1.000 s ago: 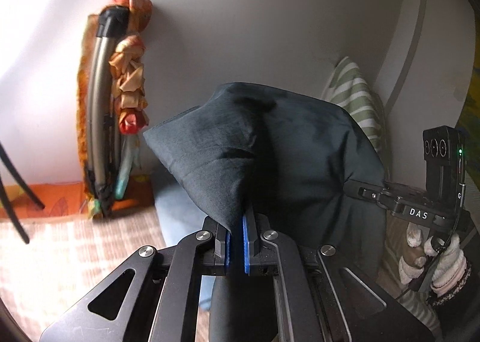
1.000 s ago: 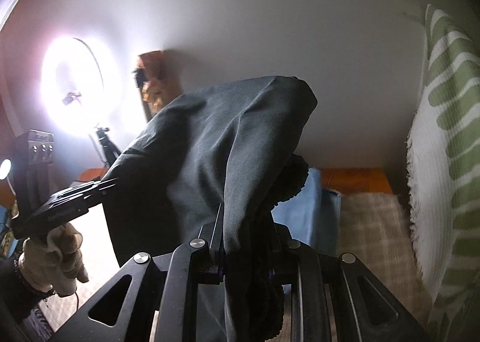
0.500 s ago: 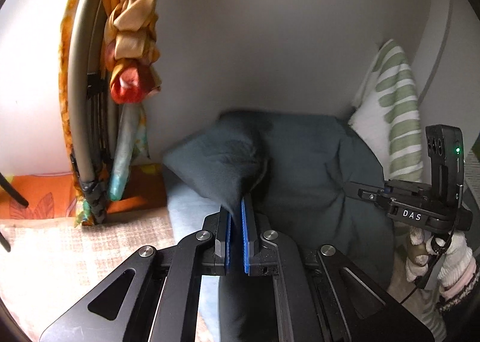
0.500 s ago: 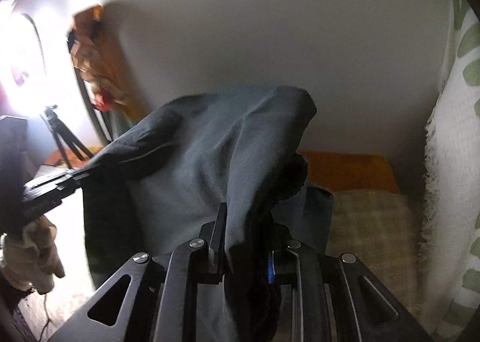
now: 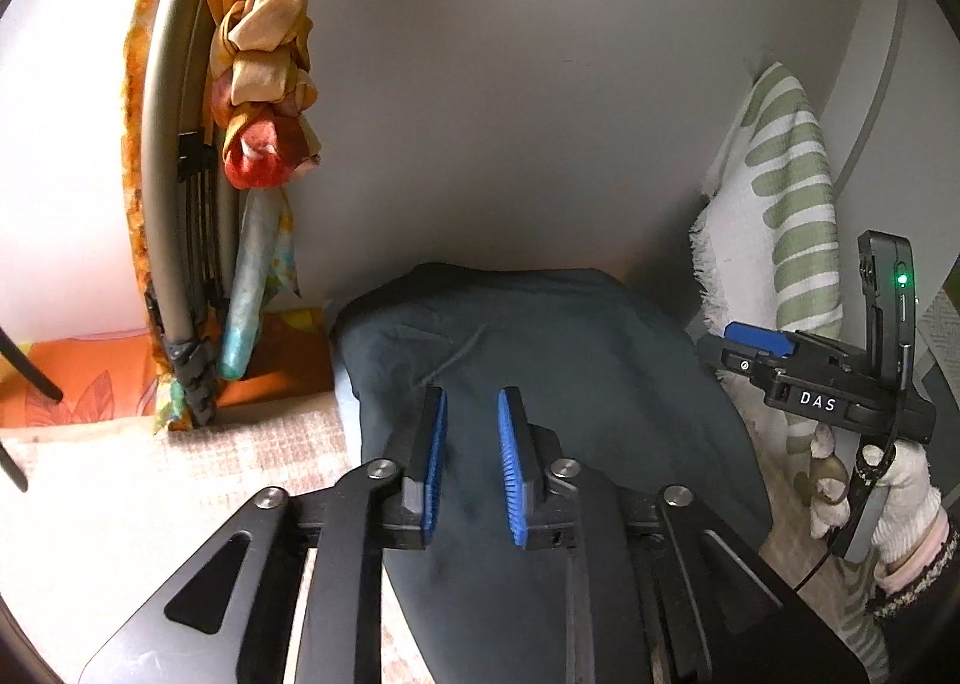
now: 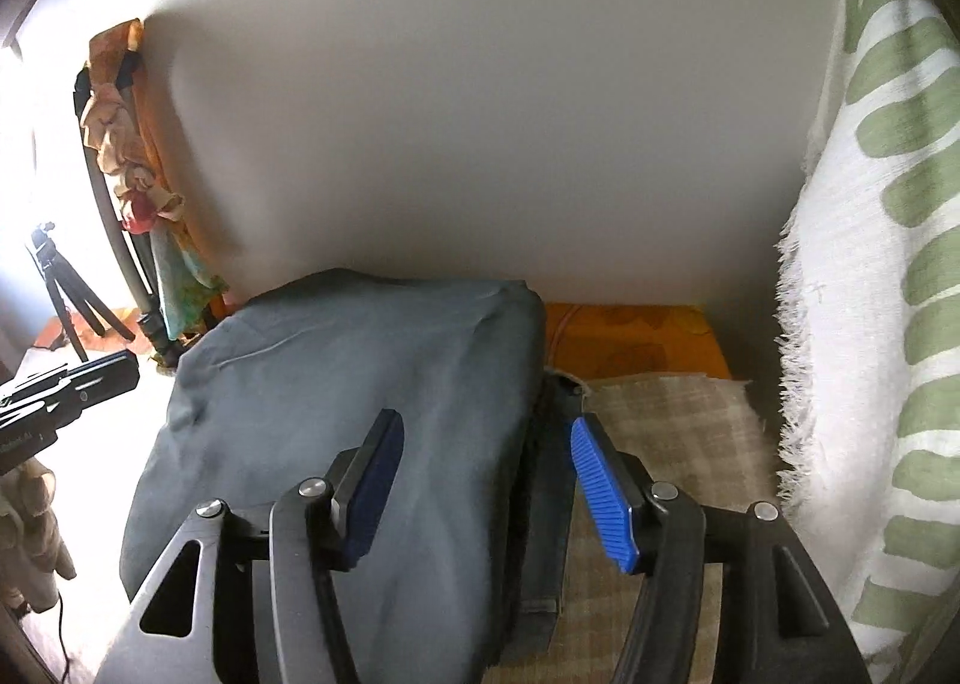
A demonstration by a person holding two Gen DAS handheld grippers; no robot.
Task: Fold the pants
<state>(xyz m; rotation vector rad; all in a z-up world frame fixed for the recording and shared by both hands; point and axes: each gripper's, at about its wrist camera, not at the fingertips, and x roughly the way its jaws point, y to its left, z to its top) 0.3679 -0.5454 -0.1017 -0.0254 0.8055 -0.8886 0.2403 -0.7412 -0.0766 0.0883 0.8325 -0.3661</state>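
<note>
The dark teal pants lie folded on the checked bed cover, their long axis running from the grippers away to the wall, where the rounded far edge of the fold stops just short of it.

Left of the pants in the left wrist view, a curved metal tube leans against the wall with an orange knotted cloth hung on it, and an orange leaf-print sheet lies along the wall's foot. The left gripper hangs over the pants; its jaws have just been opening and now stand a little apart, the blue pads clear of the fabric.

The right gripper is over the pants' right edge. Its jaws have just been opening and stand wide, with cloth below them but unpressed. Right of the pants, a white, green-striped fringed blanket stands close beside them.
</note>
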